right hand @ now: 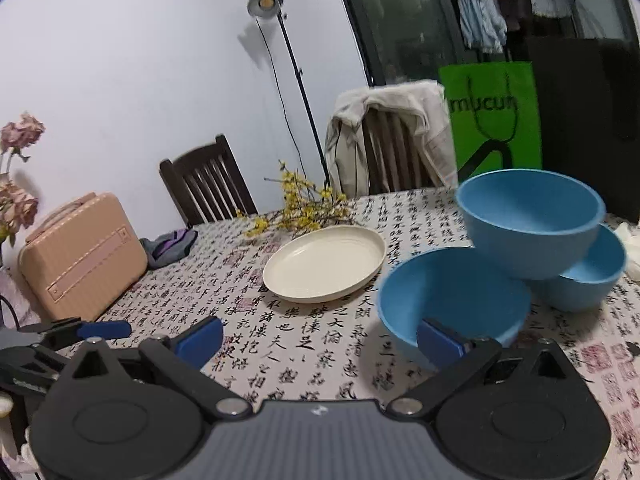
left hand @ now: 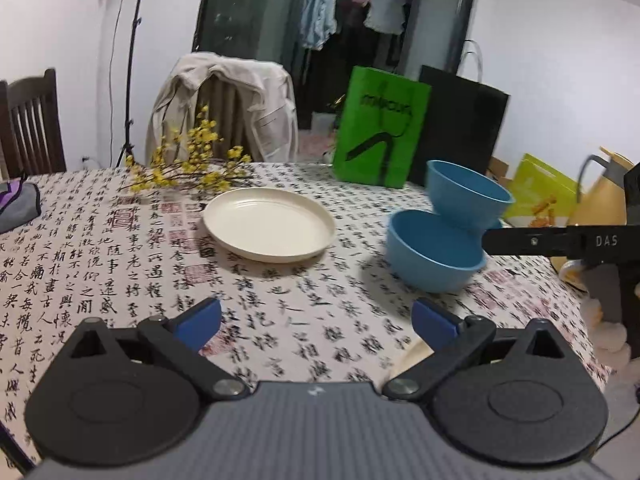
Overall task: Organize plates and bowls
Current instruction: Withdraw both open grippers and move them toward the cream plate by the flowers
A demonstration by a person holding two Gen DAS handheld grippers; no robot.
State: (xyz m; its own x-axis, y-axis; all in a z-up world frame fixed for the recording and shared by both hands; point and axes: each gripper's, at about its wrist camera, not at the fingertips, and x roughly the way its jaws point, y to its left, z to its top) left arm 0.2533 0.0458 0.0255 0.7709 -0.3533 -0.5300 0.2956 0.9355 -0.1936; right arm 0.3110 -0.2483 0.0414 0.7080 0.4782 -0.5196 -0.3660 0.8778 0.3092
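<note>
Open jaws near blue bowl [right hand: 452, 300]

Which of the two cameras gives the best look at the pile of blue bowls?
The right wrist view: all three blue bowls show, close. The left wrist view shows them smaller, the rear one nearly hidden.

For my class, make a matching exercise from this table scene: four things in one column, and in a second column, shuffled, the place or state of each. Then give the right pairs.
Things:
1. cream plate
2. top blue bowl
3. yellow flower sprig
4. right tool

Places or states:
A. open, one finger in front of the nearest blue bowl
B. propped tilted on two other bowls
C. lying on the tablecloth behind the plate
D. flat and empty, left of the bowls

Pairs: 1-D, 2-B, 3-C, 4-A
</note>
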